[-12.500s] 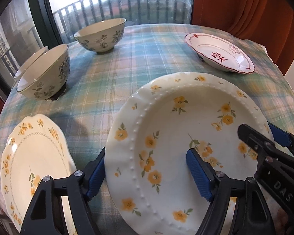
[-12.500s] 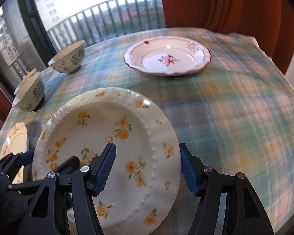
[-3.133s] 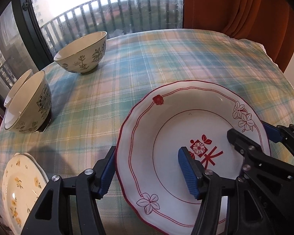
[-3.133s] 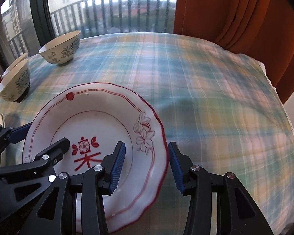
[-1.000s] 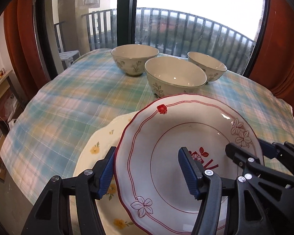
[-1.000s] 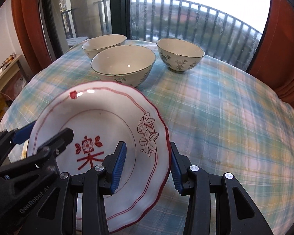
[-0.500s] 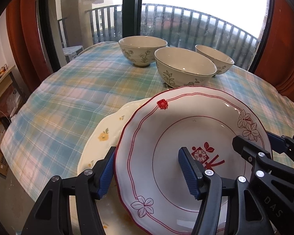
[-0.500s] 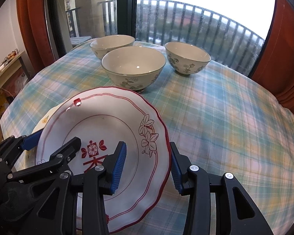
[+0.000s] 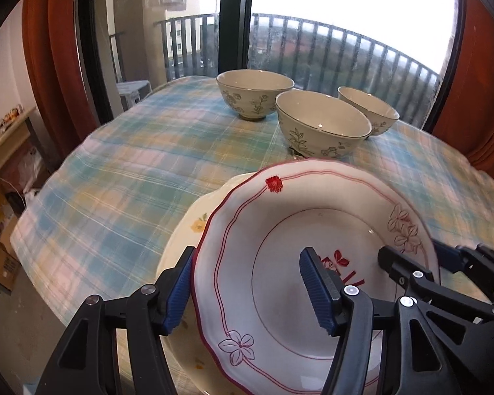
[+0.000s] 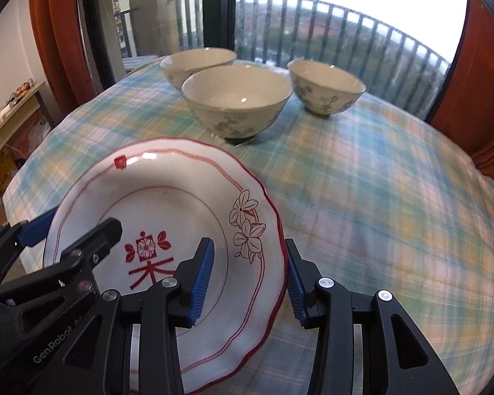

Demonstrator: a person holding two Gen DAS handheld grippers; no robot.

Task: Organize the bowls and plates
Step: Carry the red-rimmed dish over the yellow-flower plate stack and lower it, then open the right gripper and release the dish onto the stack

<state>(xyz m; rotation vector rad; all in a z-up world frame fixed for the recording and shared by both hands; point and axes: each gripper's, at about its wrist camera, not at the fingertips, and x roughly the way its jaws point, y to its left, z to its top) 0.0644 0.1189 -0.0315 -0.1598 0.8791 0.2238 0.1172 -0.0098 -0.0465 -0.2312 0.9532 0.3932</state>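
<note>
From the left wrist view, your left gripper (image 9: 247,291) has its fingers clamped across the near-left rim of the red-trimmed plate (image 9: 280,230): one blue pad sits outside the scalloped edge, the other lies inside on the plate's well. The plate rides tilted just above the yellow-flowered plate (image 9: 194,223), which pokes out beyond your outer finger, on the plaid-covered counter (image 9: 122,171). Past your fingertips stand three bowls (image 9: 322,128), well clear of the grip. The right gripper (image 9: 411,263) shows at the right, on the plate's far rim.

Treat the plate as stiff, glazed and slick, likely ceramic, so it will chip or crack if it lands hard on the one below. It looks heavy enough to pivot in a one-sided pinch, so I judge that both rim grips should stay on until it lies flat.

From the right wrist view, your right gripper (image 10: 247,270) is clamped on the red-trimmed plate (image 10: 168,204) at its right rim, one pad inside near the flower outline, one outside the edge. Your left gripper (image 10: 72,233) shows across the plate, to the left of your fingers. The bowls (image 10: 237,102) sit ahead of the fingertips on the counter (image 10: 378,181).

Lower it evenly; hold it by the raised rim, never the smooth well
</note>
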